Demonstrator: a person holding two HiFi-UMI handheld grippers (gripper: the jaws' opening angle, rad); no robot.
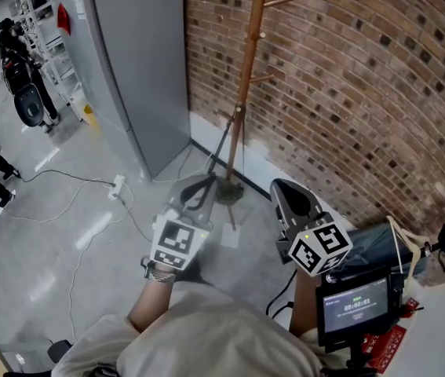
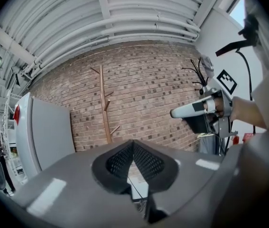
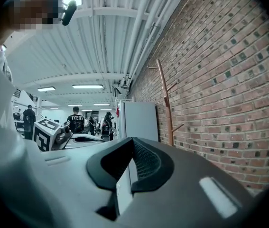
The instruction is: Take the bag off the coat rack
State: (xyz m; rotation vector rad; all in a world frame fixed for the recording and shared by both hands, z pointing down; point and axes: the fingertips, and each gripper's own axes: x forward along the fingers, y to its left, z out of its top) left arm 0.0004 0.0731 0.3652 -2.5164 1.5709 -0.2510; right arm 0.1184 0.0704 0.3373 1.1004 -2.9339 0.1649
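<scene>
Coat rack (image 1: 247, 69) — slim wooden pole, angled pegs — stands beside brick wall (image 1: 348, 93).

Coat rack (image 1: 246, 77) top beyond upper edge

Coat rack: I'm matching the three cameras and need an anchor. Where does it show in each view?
Head view: the coat rack stands top centre, its pole slanting down to its base on the floor.
Left gripper view: left of centre, small.
Right gripper view: right of centre.
Shared landmark: the brick wall behind it, with the grey cabinet to its left.
</scene>
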